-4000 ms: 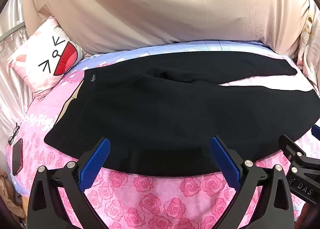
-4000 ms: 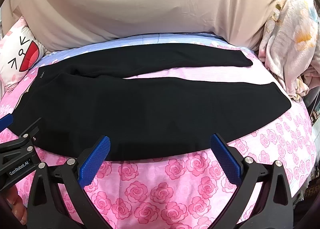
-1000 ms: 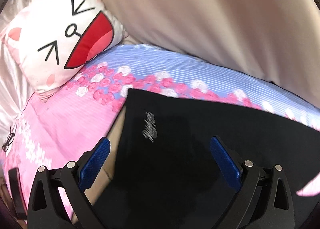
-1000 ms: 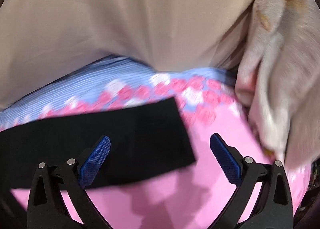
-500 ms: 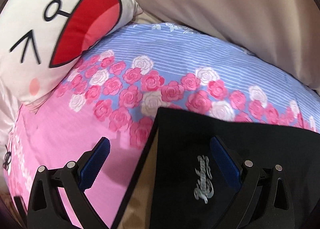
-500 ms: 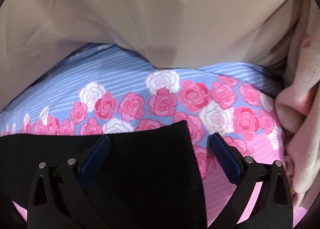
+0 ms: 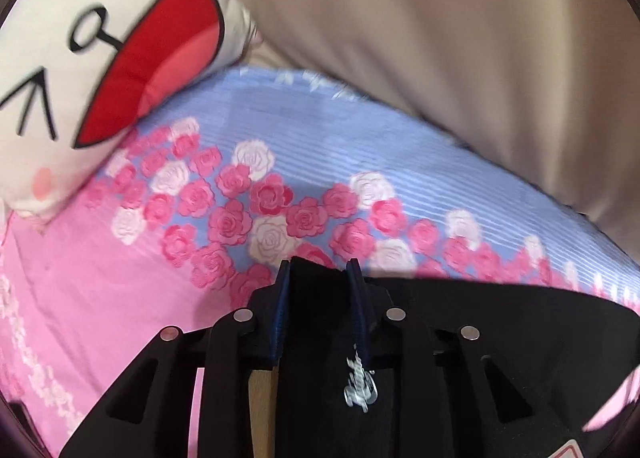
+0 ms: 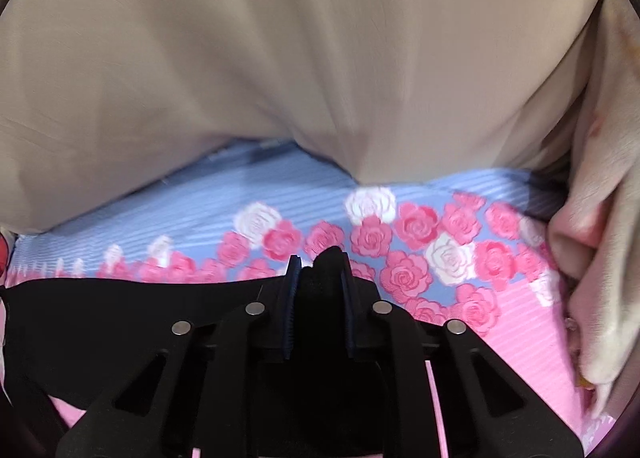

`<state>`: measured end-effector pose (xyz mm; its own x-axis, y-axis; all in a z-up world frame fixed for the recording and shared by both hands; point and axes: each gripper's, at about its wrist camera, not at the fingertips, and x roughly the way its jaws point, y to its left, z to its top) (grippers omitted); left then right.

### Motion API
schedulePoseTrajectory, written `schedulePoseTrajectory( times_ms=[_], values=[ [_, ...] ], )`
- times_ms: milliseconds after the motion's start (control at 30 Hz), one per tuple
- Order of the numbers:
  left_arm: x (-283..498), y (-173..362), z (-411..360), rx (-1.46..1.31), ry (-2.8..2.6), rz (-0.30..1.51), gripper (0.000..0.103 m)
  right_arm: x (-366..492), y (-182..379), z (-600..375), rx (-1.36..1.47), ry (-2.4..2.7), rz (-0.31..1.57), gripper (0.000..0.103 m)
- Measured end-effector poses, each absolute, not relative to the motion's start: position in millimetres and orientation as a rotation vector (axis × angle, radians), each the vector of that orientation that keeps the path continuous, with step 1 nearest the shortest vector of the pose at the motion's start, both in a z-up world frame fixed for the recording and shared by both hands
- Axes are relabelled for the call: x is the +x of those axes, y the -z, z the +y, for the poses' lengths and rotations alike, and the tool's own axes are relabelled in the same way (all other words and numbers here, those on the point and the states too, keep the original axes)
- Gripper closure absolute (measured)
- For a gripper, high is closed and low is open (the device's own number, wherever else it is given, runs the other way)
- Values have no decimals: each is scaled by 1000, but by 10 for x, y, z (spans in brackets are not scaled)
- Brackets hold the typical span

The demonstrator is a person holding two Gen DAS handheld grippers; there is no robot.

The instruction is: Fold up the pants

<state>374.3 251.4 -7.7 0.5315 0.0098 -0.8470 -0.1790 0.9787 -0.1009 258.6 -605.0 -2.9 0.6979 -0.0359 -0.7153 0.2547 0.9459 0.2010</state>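
Note:
The black pants lie flat on a pink rose-print bed sheet. In the left wrist view my left gripper is at the far waistband corner, beside the silver logo. Its jaws are closing, and a bunched fold of waistband stands pinched between the blue pads. In the right wrist view the pants run off to the left. My right gripper is at the far leg's cuff corner. Its jaws are closing too, with a hump of black cloth squeezed between them.
A white cat-face pillow leans at the bed's far left. A beige cover bulges along the far side behind the blue-striped sheet border. A crumpled pale floral quilt crowds the right edge.
Both grippers went from wide open over the pants' far corners to nearly closed on the cloth. The left one slid further over the waistband corner. The right one lifted its cuff slightly.

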Motion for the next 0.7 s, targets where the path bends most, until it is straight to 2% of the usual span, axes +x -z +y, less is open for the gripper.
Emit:
schedulePoseTrajectory(
  times_ms=[267, 433, 633, 667, 700],
  values=[
    [3070, -498, 2391, -215, 9, 905, 79, 1903, -464, -5965, 260, 122, 681, 86],
    [2358, -792, 2356, -212, 86, 841, 79, 1374, -686, -5656, 204, 90, 600, 86],
    [1437, -779, 2479, -185, 107, 846, 80, 403, -631, -5621, 162, 74, 541, 86],
    [1309, -726, 2529, -179, 94, 857, 103, 283, -583, -5640, 164, 77, 544, 86],
    [1209, -671, 2570, -168, 71, 868, 103, 124, -471, -5673, 169, 88, 552, 86]
  ],
)
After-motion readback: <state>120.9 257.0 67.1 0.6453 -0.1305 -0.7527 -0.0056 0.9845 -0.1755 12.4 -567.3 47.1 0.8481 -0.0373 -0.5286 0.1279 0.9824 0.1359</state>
